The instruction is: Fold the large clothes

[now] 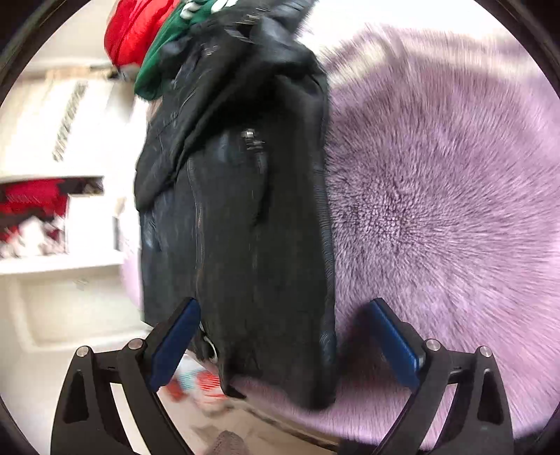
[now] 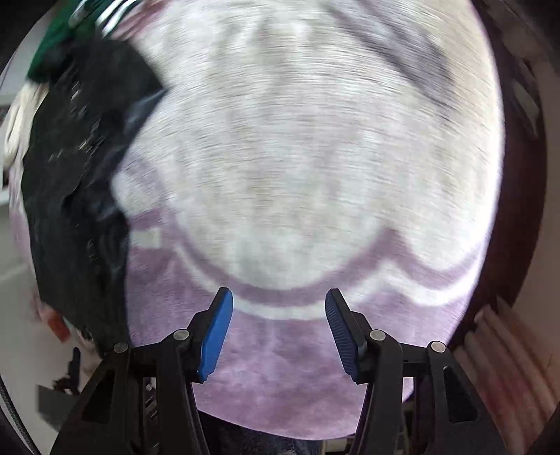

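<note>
A black leather jacket point(image 1: 238, 217) with zips lies folded in a long bundle on the fluffy purple cover point(image 1: 437, 210). My left gripper point(image 1: 285, 315) hovers over the jacket's near end with its jaws wide apart. The left pad point(image 1: 178, 336) is close to the jacket's edge and the right pad point(image 1: 395, 339) is well clear of it. In the right wrist view the jacket point(image 2: 77, 182) lies at the far left. My right gripper point(image 2: 279, 304) stands open over the purple and white pile point(image 2: 280, 157), with nothing between its fingers. Both views are blurred.
A green garment point(image 1: 157, 63) and a red one point(image 1: 133, 31) lie beyond the jacket's far end. White shelves point(image 1: 63, 259) holding red and white items stand to the left. Floor with small colourful things point(image 1: 203, 385) shows below the cover's edge.
</note>
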`<action>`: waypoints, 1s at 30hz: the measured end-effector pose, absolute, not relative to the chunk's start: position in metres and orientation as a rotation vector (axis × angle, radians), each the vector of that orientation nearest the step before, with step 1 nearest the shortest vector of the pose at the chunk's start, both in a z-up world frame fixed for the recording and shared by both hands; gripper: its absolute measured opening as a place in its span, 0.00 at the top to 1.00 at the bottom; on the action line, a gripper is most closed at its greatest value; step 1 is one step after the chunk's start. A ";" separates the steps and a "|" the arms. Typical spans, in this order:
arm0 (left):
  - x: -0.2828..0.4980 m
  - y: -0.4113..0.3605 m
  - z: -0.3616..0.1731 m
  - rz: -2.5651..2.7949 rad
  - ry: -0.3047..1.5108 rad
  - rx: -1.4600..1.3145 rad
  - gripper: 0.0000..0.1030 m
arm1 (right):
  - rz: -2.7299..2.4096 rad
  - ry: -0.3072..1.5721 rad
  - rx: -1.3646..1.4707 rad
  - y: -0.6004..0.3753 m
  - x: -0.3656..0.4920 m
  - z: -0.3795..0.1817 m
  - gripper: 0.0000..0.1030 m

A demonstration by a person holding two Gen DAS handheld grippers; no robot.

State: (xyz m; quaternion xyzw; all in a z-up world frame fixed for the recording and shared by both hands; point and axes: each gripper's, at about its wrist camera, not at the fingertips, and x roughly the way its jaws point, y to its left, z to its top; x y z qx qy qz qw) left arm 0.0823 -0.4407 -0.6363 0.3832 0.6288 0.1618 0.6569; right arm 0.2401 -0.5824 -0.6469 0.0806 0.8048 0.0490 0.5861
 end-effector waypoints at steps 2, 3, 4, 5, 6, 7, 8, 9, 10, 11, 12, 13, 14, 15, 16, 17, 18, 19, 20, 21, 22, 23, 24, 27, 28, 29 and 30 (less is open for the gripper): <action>0.088 -0.437 -0.647 0.382 1.409 0.886 0.03 | 0.063 1.862 0.231 -0.612 0.241 -0.645 0.44; 0.092 -0.434 -0.646 0.389 1.401 0.873 0.03 | 0.054 1.855 0.245 -0.623 0.241 -0.644 0.44; 0.097 -0.429 -0.643 0.406 1.393 0.860 0.03 | 0.051 1.844 0.275 -0.633 0.243 -0.645 0.44; 0.101 -0.425 -0.639 0.430 1.380 0.858 0.04 | 0.053 1.840 0.290 -0.640 0.244 -0.646 0.44; 0.104 -0.420 -0.633 0.462 1.356 0.865 0.04 | 0.071 1.830 0.313 -0.643 0.248 -0.648 0.44; 0.108 -0.413 -0.627 0.499 1.336 0.873 0.05 | 0.102 1.821 0.335 -0.636 0.257 -0.650 0.44; 0.114 -0.400 -0.622 0.523 1.338 0.846 0.05 | 0.129 1.813 0.348 -0.623 0.254 -0.654 0.44; 0.118 -0.391 -0.619 0.531 1.346 0.813 0.05 | 0.166 1.802 0.362 -0.615 0.264 -0.655 0.44; 0.122 -0.380 -0.616 0.534 1.355 0.778 0.05 | 0.239 1.780 0.387 -0.602 0.275 -0.657 0.44; 0.125 -0.371 -0.612 0.533 1.360 0.753 0.06 | 0.289 1.770 0.407 -0.594 0.284 -0.660 0.43; 0.127 -0.367 -0.609 0.522 1.361 0.736 0.10 | 0.337 1.762 0.431 -0.586 0.292 -0.662 0.38; 0.127 -0.365 -0.604 0.498 1.353 0.721 0.30 | 0.404 1.749 0.479 -0.576 0.301 -0.667 0.35; 0.127 -0.364 -0.600 0.477 1.346 0.711 0.60 | 0.484 1.734 0.561 -0.563 0.311 -0.673 0.29; 0.126 -0.362 -0.597 0.449 1.345 0.694 0.73 | 0.534 1.727 0.618 -0.556 0.323 -0.674 0.26; 0.125 -0.361 -0.593 0.418 1.347 0.670 0.87 | 0.599 1.720 0.704 -0.543 0.335 -0.684 0.24; 0.123 -0.369 -0.591 0.409 1.334 0.666 0.88 | 0.629 1.721 0.748 -0.522 0.325 -0.695 0.21; 0.120 -0.370 -0.586 0.391 1.317 0.662 0.90 | 0.659 1.730 0.811 -0.512 0.327 -0.707 0.21; 0.117 -0.373 -0.584 0.382 1.314 0.652 0.92 | 0.679 1.750 0.858 -0.500 0.320 -0.722 0.21; 0.116 -0.372 -0.579 0.369 1.312 0.632 0.93 | 0.701 1.780 0.879 -0.492 0.321 -0.730 0.21; 0.114 -0.375 -0.576 0.363 1.309 0.622 0.93 | 0.702 1.807 0.882 -0.483 0.321 -0.737 0.21; 0.111 -0.378 -0.570 0.352 1.306 0.605 0.93 | 0.684 1.802 0.892 -0.483 0.320 -0.739 0.21; 0.110 -0.377 -0.566 0.345 1.304 0.588 0.94 | 0.647 1.769 0.930 -0.483 0.318 -0.738 0.47; 0.110 -0.373 -0.558 0.336 1.298 0.561 0.94 | 0.619 1.758 0.950 -0.482 0.317 -0.737 0.66; 0.111 -0.358 -0.538 0.324 1.289 0.491 0.94 | 0.512 1.717 1.029 -0.487 0.314 -0.724 0.77; 0.112 -0.348 -0.526 0.319 1.284 0.453 0.95 | 0.496 1.698 0.991 -0.487 0.314 -0.707 0.78; 0.111 -0.339 -0.515 0.323 1.275 0.426 0.95 | 0.494 1.675 0.948 -0.484 0.314 -0.683 0.79; 0.111 -0.331 -0.505 0.326 1.266 0.402 0.95 | 0.493 1.655 0.914 -0.479 0.314 -0.659 0.79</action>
